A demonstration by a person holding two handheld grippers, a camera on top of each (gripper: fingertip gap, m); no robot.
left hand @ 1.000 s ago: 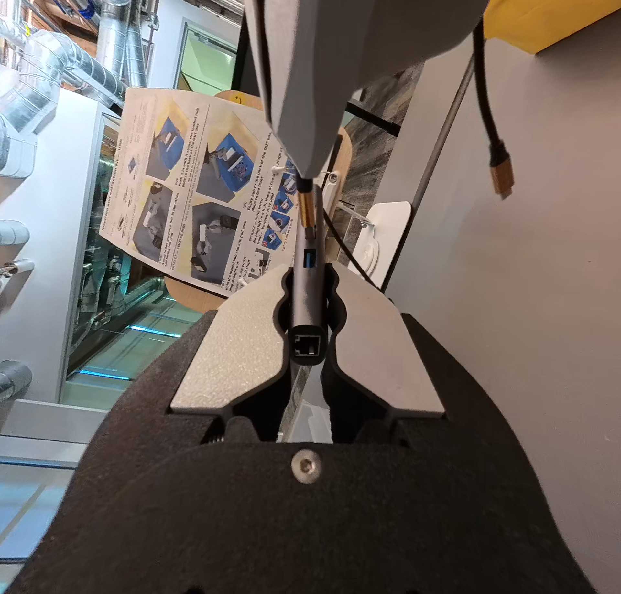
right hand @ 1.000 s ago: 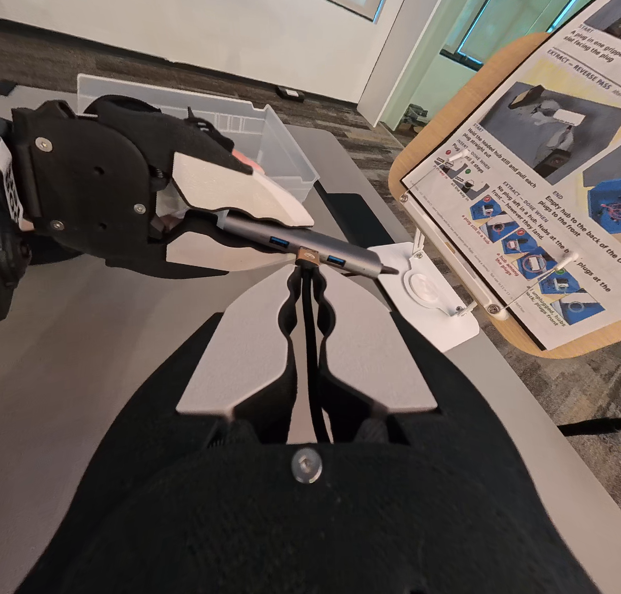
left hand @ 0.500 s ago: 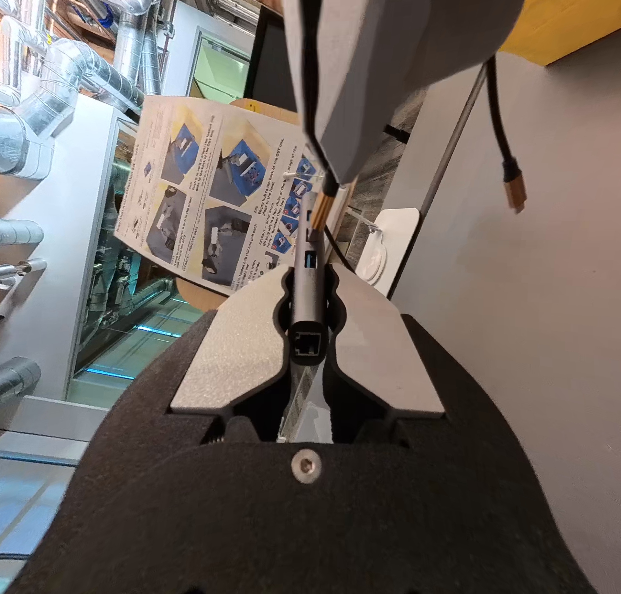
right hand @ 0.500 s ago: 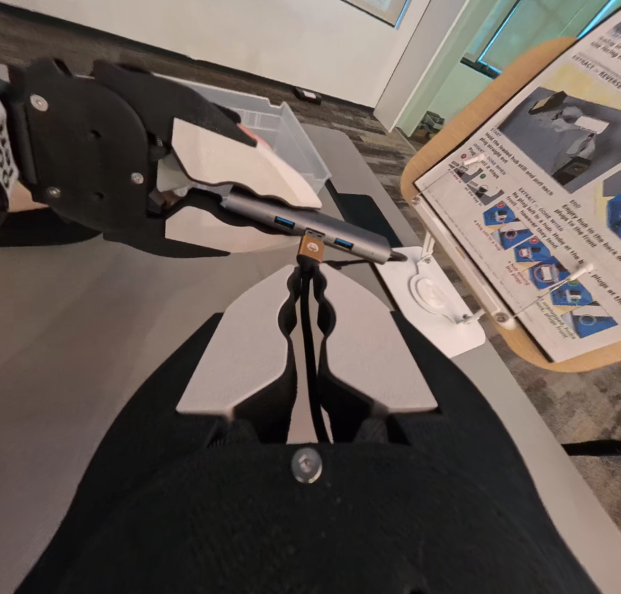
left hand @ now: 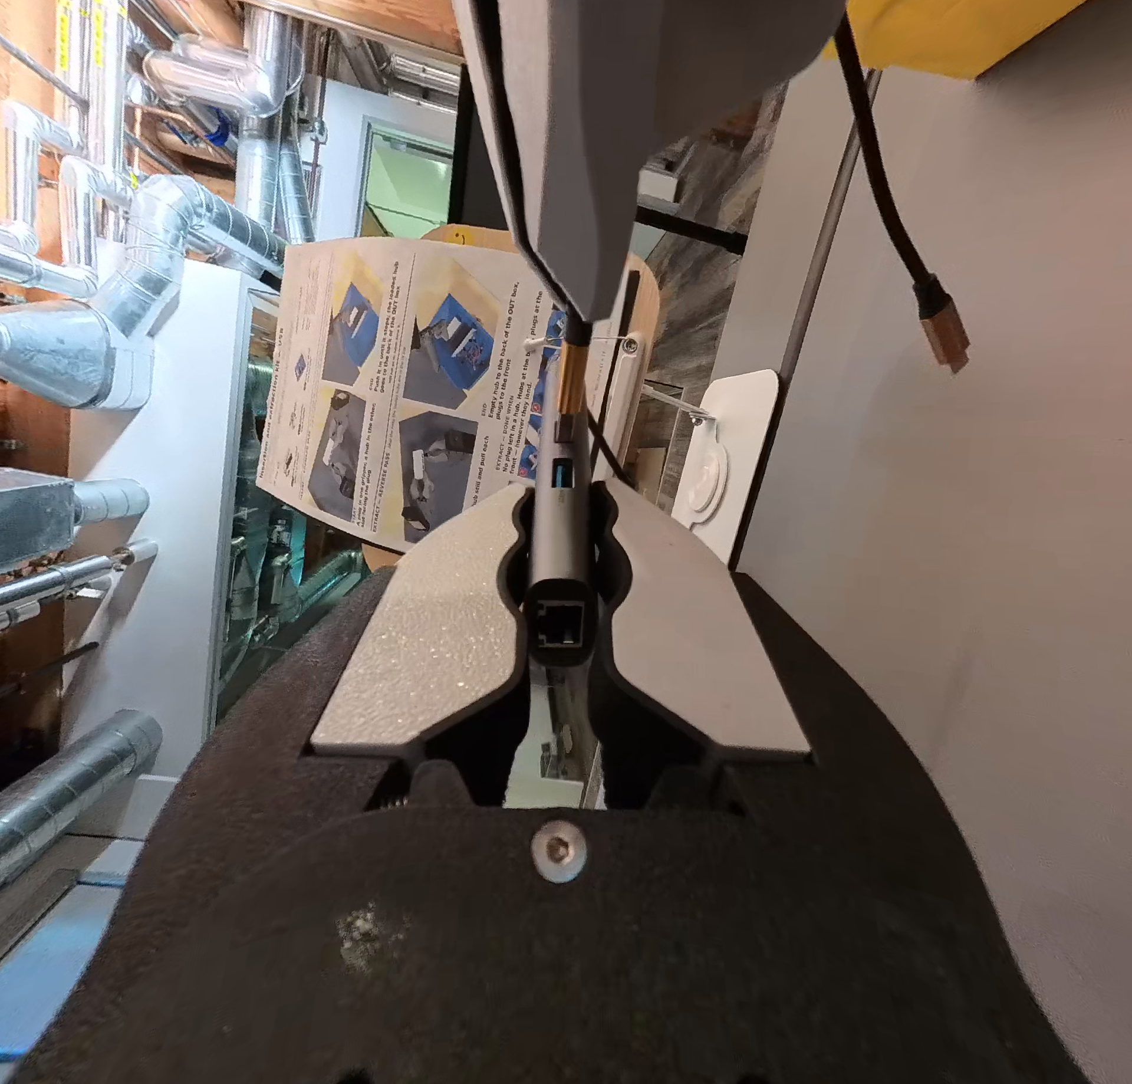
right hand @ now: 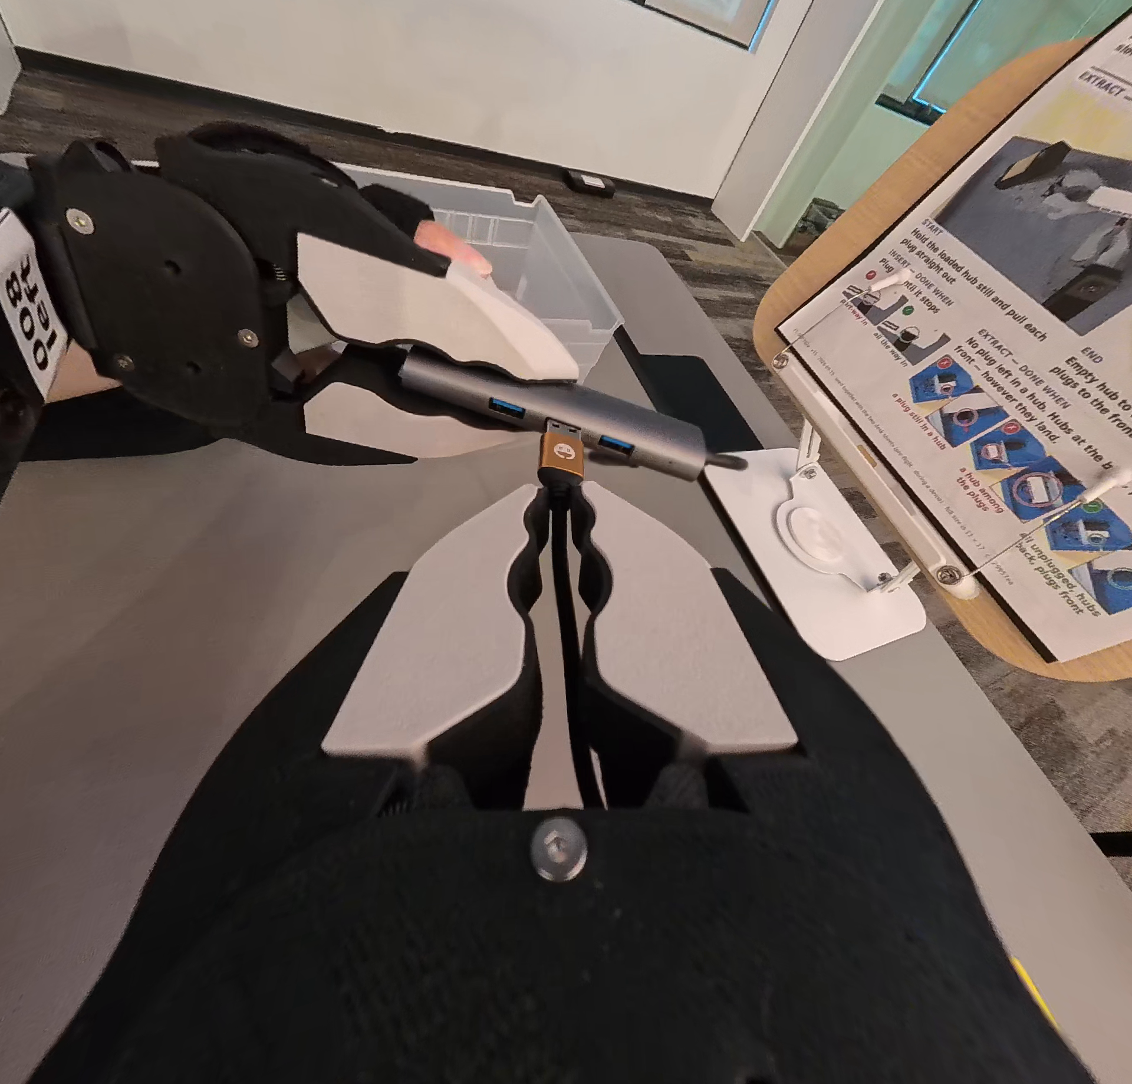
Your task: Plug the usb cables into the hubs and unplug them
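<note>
Left wrist view: background is silver ventilation ducts (left hand: 141, 282) and a printed instruction sheet on a round wooden board (left hand: 392, 393); grey tabletop (left hand: 949, 503) fills the right side since the camera is rolled. Left gripper (left hand: 558, 503) is pinched on the slim grey metal USB hub (left hand: 558, 564), its network-port end facing the camera. Right gripper (left hand: 579, 313) comes in from the top, holding the black cable by its orange-sleeved USB plug (left hand: 571, 386). Plug tip sits right at the hub's side, just past a blue port; can't tell from here if it's seated. Second copper-coloured plug (left hand: 946, 341) hangs free on a black cord, near the tabletop.

Right wrist view: grey tabletop (right hand: 184, 595), clear plastic bin (right hand: 551, 282) behind, white stand base (right hand: 815, 564) at right under the instruction board (right hand: 980, 380). Right gripper (right hand: 560, 497) is clamped on the black cable just behind the orange plug (right hand: 560, 454). Plug's metal tip is partly exposed, at the hub's (right hand: 582, 408) middle port between two blue ports. Left gripper (right hand: 520, 380) holds the hub's left end above the tabletop.
</note>
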